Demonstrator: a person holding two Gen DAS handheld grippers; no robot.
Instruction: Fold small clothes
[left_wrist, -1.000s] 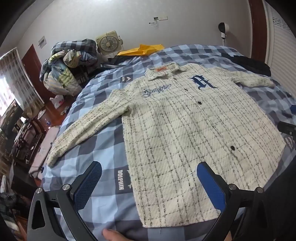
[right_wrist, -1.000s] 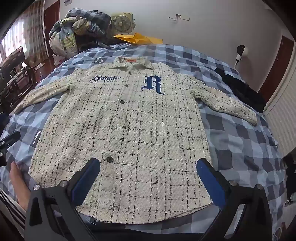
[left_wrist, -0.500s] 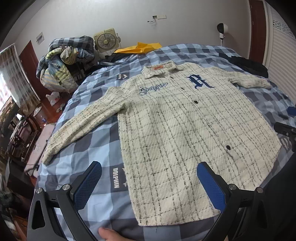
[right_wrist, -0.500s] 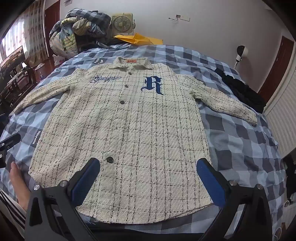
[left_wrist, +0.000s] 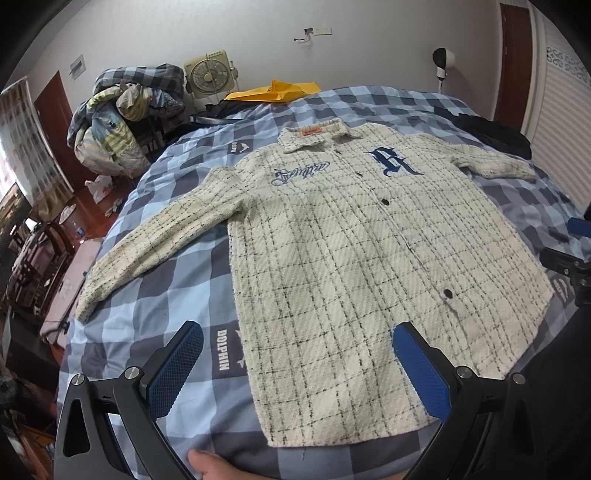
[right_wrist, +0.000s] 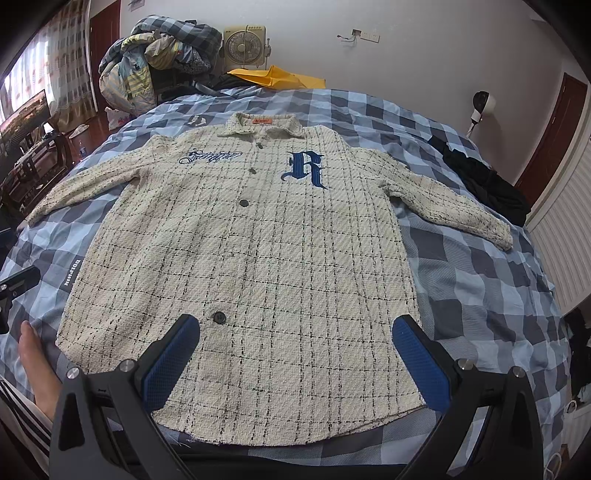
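A cream plaid button shirt (left_wrist: 351, 258) with a blue "R" lies flat, front up, on the blue checked bed (left_wrist: 166, 280), both sleeves spread out. It also shows in the right wrist view (right_wrist: 266, 266). My left gripper (left_wrist: 295, 365) is open and empty, held above the shirt's lower left hem corner. My right gripper (right_wrist: 295, 365) is open and empty, held above the lower hem, right of the bottom button (right_wrist: 219, 316). Neither touches the cloth.
A pile of bedding (left_wrist: 122, 122), a fan (left_wrist: 210, 77) and a yellow bag (left_wrist: 277, 92) stand beyond the head of the bed. A black garment (right_wrist: 484, 181) lies at the bed's right edge. A wardrobe (right_wrist: 565, 229) is on the right.
My left gripper has drifted slightly left and back, so the shirt sits a little further right in its view. The right gripper has hardly moved. Both stay open.
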